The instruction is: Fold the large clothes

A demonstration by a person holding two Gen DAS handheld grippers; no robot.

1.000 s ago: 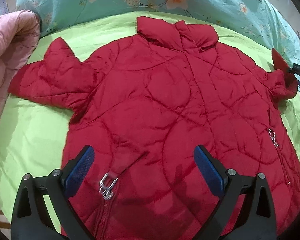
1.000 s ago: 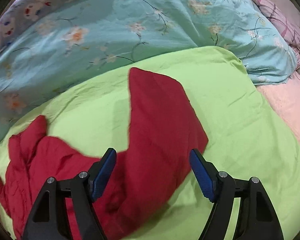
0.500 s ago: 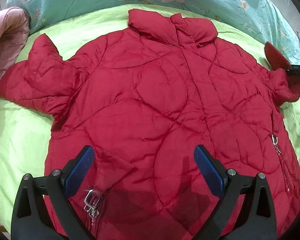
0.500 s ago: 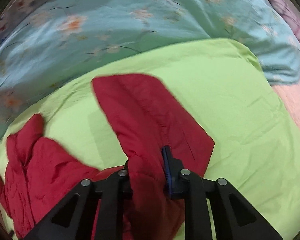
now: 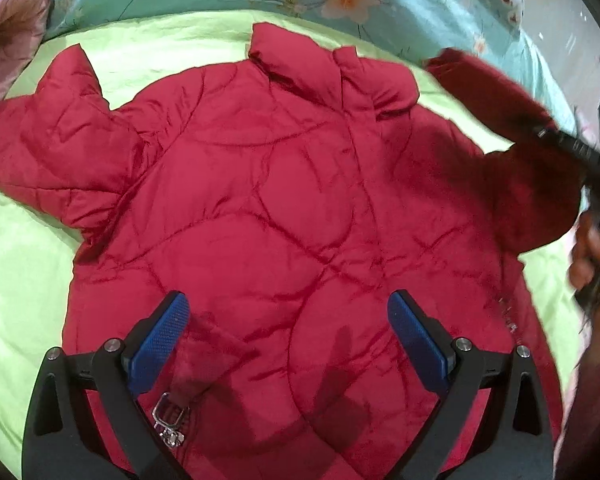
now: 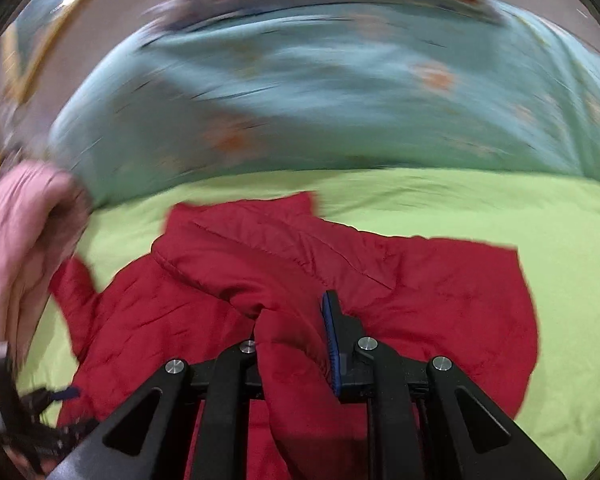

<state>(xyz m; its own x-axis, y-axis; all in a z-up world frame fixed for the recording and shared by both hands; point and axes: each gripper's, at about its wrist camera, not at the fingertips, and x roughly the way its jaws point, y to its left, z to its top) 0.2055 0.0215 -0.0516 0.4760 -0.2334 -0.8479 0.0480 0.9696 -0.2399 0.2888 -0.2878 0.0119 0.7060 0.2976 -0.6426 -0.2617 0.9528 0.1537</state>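
My right gripper (image 6: pixel 296 344) is clamped on the right sleeve (image 5: pixel 512 152) of the red quilted jacket (image 5: pixel 268 208), which lies front-up on the green sheet (image 5: pixel 16 264), so I can fold it inward. My left gripper (image 5: pixel 288 336) hovers wide, empty, at the hem's six o'clock. A second ago that sleeve lay flat at three o'clock; now it swings toward the collar (image 5: pixel 300 64).

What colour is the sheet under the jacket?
Lime green. The sheet shows best in the left wrist view, around the red jacket.
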